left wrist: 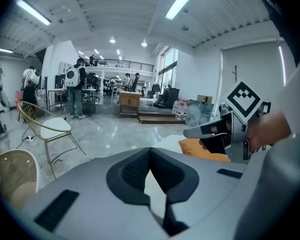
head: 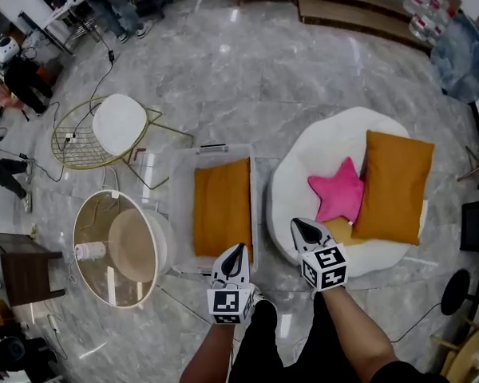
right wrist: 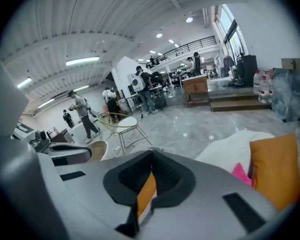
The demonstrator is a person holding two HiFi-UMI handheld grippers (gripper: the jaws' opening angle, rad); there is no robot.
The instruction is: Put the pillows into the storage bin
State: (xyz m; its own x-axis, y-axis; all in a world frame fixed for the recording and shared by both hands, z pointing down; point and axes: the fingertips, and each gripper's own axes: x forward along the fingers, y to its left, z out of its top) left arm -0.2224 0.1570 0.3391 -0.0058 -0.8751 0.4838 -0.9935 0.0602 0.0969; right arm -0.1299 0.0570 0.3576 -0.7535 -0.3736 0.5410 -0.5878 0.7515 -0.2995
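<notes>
Pillows split between white beanbag [head: 319,146] and storage bin [head: 181,214]
An orange pillow [head: 395,186] lies on the beanbag, a matching pillow [head: 222,206] in the bin, a pink star pillow [head: 338,191] against the first; left tool [head: 236,252] and right tool [head: 303,228] hover closed, empty.

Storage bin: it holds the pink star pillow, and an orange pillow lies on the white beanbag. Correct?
Not quite. The storage bin holds an orange pillow, not the pink star pillow. The star lies on the white beanbag, beside the second orange pillow. The head view shows it.
</notes>
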